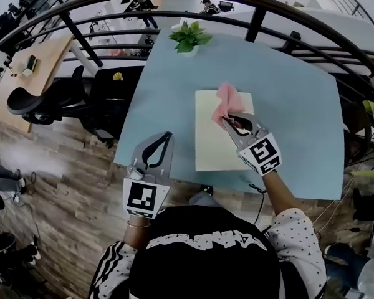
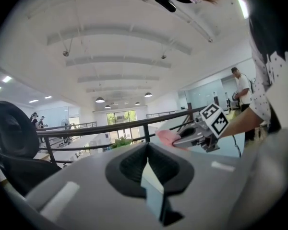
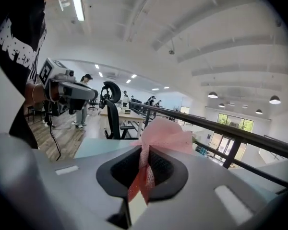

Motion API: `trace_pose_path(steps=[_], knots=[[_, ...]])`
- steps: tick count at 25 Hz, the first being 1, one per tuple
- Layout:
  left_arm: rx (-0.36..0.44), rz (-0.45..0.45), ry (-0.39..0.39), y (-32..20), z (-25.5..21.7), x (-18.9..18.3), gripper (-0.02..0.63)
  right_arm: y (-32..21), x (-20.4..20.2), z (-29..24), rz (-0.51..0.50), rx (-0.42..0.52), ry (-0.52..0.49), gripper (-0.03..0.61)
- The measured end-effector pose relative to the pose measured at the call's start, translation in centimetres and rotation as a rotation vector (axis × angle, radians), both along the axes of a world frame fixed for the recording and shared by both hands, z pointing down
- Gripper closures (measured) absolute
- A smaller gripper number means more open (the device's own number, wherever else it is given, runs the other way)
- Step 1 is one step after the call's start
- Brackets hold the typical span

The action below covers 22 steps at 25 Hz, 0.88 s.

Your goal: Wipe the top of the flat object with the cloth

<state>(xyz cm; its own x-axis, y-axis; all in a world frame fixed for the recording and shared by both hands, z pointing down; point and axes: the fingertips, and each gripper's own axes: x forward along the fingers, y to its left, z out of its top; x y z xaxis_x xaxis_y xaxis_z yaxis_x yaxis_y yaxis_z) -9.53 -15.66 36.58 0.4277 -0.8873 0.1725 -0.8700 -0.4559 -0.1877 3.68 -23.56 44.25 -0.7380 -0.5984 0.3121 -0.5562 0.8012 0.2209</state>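
A cream flat board [image 1: 213, 143] lies on the blue table [image 1: 287, 98]. A pink cloth [image 1: 227, 99] rests bunched on the board's far right part. My right gripper [image 1: 229, 118] is shut on the cloth's near end, just above the board. In the right gripper view the pink cloth [image 3: 159, 134] is pinched between the jaws of the right gripper [image 3: 145, 151] and fans out beyond them. My left gripper [image 1: 167, 136] hovers over the table's front left edge, left of the board, shut with nothing in it. In the left gripper view the left gripper [image 2: 148, 148] has its jaws together, and the cloth [image 2: 166, 137] shows further off.
A small potted plant [image 1: 189, 37] stands at the table's far edge. A curved black railing [image 1: 262, 8] runs behind the table. A black office chair [image 1: 47, 101] stands to the left on the wooden floor. A cable [image 1: 259, 195] hangs at the table's near edge.
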Motion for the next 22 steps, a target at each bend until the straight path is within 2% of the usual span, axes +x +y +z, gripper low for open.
trace_pose_path(steps=[8,15,22], knots=[[-0.007,-0.147,-0.032,-1.2,0.5,-1.2,0.614,-6.7,-3.2,7.1,-0.126,-0.081,0.159,0.549],[-0.005,-0.277,-0.048,-1.6,0.9,-3.0,0.614,-11.4,-5.6,10.3,-0.165,-0.068,0.187,0.549],[-0.020,-0.344,-0.047,-1.3,0.8,-3.8,0.614,-13.2,-6.0,12.8,-0.167,-0.097,0.235,0.549]])
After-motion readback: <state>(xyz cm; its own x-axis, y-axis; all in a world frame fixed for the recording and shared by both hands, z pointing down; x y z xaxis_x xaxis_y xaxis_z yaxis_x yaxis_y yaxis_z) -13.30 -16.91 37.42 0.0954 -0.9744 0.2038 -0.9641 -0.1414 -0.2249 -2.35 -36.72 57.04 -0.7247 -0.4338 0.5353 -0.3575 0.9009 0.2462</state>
